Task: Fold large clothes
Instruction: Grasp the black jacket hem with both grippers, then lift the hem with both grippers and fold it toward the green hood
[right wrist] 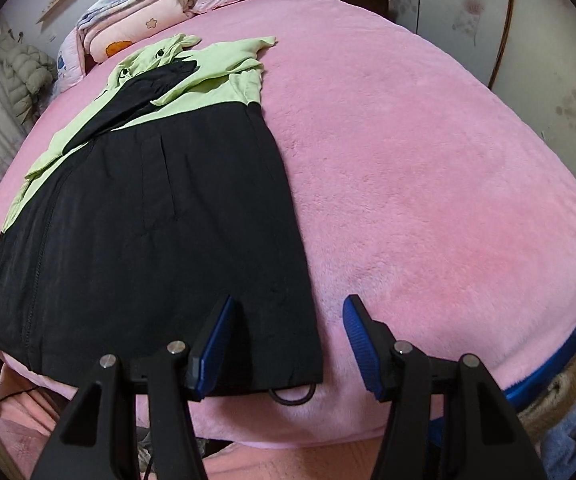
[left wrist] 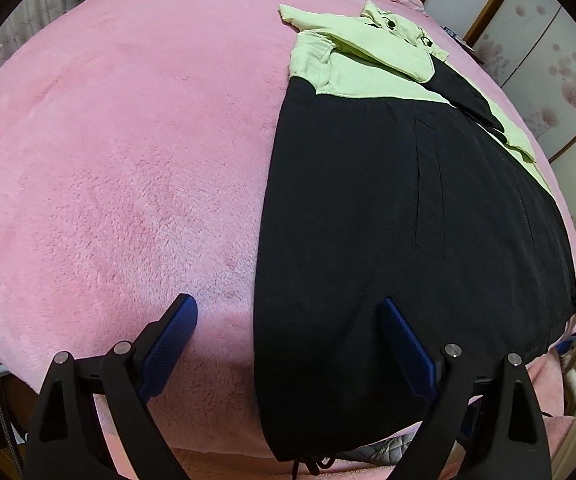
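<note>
While both tools are hovering spread and empty, the left tool (left wrist: 288, 344) and right tool (right wrist: 288, 344) are straddling the hem corners of the black-and-green jacket (left wrist: 387, 208), stretching toward 12 o'clock on the pink bed (left wrist: 128, 160); pinching both corners evenly should keep the fold square.

Black-and-lime hooded jacket (left wrist: 407, 208) (right wrist: 156, 216), flat, sleeves folded in, on pink blanket (left wrist: 128, 160) (right wrist: 427, 180)
</note>
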`<action>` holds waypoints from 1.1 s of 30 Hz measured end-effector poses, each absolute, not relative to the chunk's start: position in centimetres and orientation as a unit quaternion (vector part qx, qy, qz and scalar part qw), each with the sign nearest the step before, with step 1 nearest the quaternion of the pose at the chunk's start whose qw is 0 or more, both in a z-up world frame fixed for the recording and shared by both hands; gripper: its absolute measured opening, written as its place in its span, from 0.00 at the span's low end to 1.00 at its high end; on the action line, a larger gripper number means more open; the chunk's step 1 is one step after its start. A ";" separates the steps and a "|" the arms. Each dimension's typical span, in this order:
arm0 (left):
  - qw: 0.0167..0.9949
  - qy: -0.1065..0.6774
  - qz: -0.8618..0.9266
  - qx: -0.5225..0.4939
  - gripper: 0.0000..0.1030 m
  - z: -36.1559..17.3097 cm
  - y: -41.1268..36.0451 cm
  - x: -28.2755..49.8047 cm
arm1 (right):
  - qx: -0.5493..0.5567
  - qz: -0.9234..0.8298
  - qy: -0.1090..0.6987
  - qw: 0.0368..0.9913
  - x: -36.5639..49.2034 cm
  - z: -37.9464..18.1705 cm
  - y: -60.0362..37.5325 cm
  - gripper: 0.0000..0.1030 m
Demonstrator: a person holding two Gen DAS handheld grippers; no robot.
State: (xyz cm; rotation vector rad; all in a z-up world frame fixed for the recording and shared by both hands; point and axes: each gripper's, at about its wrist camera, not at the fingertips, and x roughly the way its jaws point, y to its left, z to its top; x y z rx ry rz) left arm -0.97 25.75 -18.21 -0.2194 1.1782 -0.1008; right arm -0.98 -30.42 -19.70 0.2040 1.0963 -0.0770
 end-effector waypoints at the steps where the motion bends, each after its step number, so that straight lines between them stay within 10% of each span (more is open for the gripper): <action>1: 0.825 0.553 -0.051 -0.104 0.89 -18.2 25.8 -1.2 | 0.097 -0.033 0.519 0.849 -1.0 -19.8 -30.4 0.55; 13: 0.816 0.562 -0.087 -0.103 0.76 -18.8 23.7 -1.8 | 0.106 0.008 0.529 0.842 -0.6 -20.4 -30.0 0.26; 18: 0.806 0.575 -0.073 -0.121 0.12 -18.7 23.5 -1.5 | 0.088 0.009 0.525 0.846 -0.8 -20.0 -29.5 0.18; 20: 0.800 0.580 -0.076 -0.135 0.06 -18.4 23.6 -1.3 | 0.081 0.009 0.523 0.848 -0.7 -19.8 -29.2 0.17; 33: 0.834 0.491 -0.110 -0.227 0.03 -7.4 22.1 2.1 | 0.103 0.056 0.439 0.891 0.5 -11.1 -28.2 0.15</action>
